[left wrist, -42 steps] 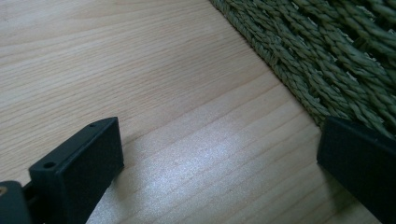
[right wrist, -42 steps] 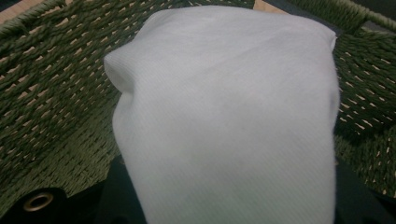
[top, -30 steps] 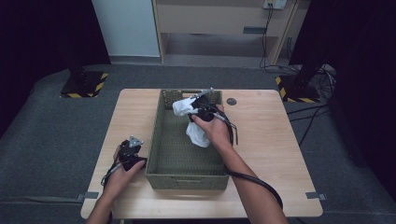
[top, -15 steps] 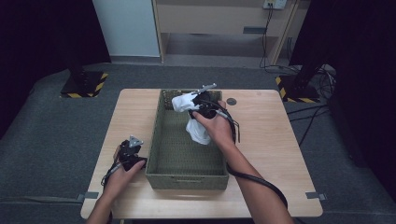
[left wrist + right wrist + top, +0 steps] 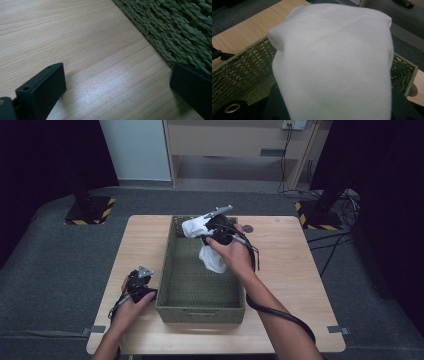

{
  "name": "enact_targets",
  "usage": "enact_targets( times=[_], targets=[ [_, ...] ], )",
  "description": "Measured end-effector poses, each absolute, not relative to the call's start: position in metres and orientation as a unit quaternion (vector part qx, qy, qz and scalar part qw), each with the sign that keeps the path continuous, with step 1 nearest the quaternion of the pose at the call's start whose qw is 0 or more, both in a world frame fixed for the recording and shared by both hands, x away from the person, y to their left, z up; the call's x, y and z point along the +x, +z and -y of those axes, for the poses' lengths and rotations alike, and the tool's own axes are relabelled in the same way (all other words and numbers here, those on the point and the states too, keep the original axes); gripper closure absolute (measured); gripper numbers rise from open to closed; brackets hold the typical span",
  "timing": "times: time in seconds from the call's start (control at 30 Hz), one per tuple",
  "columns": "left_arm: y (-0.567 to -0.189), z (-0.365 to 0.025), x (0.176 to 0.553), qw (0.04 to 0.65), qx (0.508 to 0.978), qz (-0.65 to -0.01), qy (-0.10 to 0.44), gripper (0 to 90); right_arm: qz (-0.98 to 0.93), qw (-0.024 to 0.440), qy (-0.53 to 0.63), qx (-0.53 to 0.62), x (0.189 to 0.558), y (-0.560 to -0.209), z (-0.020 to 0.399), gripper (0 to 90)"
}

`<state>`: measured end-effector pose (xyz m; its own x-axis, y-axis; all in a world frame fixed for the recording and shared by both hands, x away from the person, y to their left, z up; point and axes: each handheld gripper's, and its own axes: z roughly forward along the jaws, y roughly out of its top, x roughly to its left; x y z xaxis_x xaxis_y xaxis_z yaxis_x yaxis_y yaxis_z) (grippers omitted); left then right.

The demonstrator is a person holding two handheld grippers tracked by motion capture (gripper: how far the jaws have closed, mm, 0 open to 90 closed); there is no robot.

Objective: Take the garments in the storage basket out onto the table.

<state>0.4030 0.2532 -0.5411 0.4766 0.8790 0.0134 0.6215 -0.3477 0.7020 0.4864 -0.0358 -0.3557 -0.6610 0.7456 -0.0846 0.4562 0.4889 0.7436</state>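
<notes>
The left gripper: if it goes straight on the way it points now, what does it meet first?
Probably the woven side wall of the green basket. The left gripper sits low over the wooden table with its fingers open, and the wall crosses close ahead, though depth is hard to judge.

Lab-like recording room: black curtains [image 5: 45,165], hazard-striped stand bases [image 5: 90,211], trailing cables [image 5: 340,205].

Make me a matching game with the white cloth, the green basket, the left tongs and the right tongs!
Things:
1. white cloth
2. green basket
3. left tongs
4. right tongs

States:
A. open, low over the table beside the basket
B. shut on the cloth
C. hanging above the basket
D. sitting on the wooden table

Pairs: 1-C, 2-D, 3-A, 4-B
</notes>
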Motion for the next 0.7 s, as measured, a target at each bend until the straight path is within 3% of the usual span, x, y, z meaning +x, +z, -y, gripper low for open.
enact_targets(
  times=[0.7],
  targets=[
    [-0.541,-0.253,0.403,0.324,0.795,-0.472,0.2,0.0,-0.829,0.203,0.37,0.366,0.479,-0.338,0.058,51.8]
  ],
)
